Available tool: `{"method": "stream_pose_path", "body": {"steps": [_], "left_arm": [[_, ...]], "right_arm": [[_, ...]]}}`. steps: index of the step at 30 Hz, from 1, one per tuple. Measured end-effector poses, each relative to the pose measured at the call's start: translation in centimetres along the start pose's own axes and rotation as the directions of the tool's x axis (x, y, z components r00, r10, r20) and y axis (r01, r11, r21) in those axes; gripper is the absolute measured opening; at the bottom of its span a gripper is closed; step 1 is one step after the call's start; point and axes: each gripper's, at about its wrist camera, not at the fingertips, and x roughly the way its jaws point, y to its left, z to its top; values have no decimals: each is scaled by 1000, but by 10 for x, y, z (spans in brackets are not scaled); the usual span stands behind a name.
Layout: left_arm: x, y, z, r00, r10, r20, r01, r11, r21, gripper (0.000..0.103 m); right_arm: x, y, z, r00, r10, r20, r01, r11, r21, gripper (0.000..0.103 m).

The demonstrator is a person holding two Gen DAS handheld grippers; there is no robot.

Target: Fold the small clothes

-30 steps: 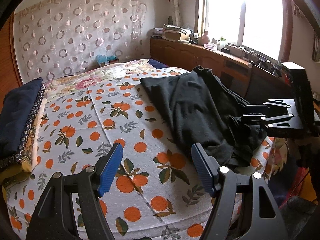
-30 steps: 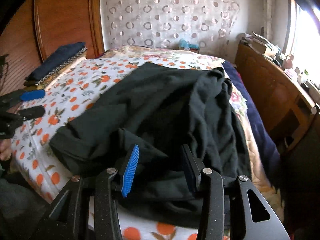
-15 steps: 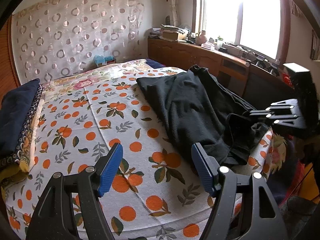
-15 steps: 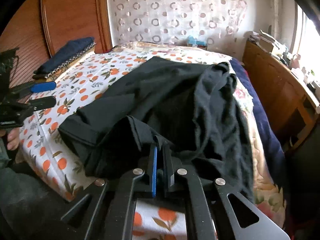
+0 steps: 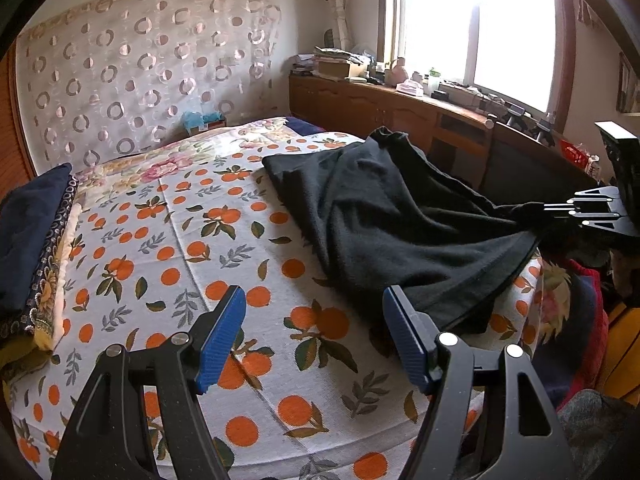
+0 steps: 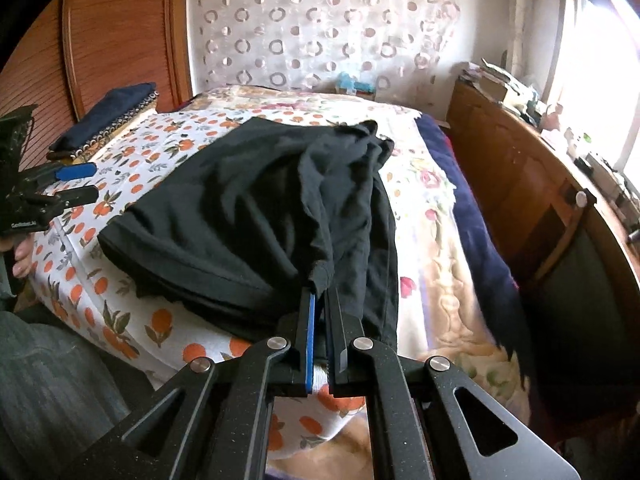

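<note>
Black garment (image 6: 256,208) pinched by right gripper (image 6: 320,300), angled downward

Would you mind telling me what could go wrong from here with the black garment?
The right hand-held gripper pinches only a small bit of the black garment, so the cloth may slip out. The garment already overhangs the bed's edge; pulling further could drag it off. The left hand-held gripper is open and holds nothing, leaving the cloth unanchored.

Your left gripper (image 5: 314,334) hangs with jaws wide apart; your right gripper (image 6: 320,300) is clamped tight, angled downward.
</note>
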Motion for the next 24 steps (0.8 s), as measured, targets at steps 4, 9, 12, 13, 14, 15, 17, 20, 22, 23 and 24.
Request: {"method": "stream_pose_path", "body": {"steps": [4,9,12,13,14,15,17,20,22,23,24], "left_arm": [[0,-2,0,1000,-1,-1,1,1000,4,72],[3,-4,-1,1000,-4,-2,4,1000,0,72],[4,-5,0,1000,-12,-4,12,1000,-4,72],[4,-5,0,1000,-15,-3,15,1000,-9,72],[5,-5,0,1000,-19,-2,19,1000,-16,72],[5,-5,0,1000,-24,-2,24,999,-23,72],[7,-4,1,999,-37,-1,37,999,-39,72],[10,-2,1,999,-45,-4,44,998,-54,72],[11,-4,1,999,-42,-8,42,998,-51,72],[11,-4,2,999,-41,-9,41,998,-47,73],[11,-6,2,999,-39,-9,39,998,-42,73]], "right_arm": [[4,4,3,1000,-2,-27,1,1000,-12,4],[4,-4,7,1000,-22,0,22,999,25,30],[11,-6,11,999,-29,23,28,999,35,40],[16,-6,12,999,-18,28,17,999,40,40],[24,-7,13,1000,-3,25,2,999,47,40],[32,-8,14,1000,6,19,-7,998,58,40],[47,-9,16,999,41,13,-42,996,78,40],[66,-9,19,996,87,2,-86,991,98,40],[73,-9,19,994,112,-2,-111,989,100,34],[75,-10,18,990,144,3,-143,985,95,22],[75,-10,18,986,168,8,-168,982,88,5]]}}
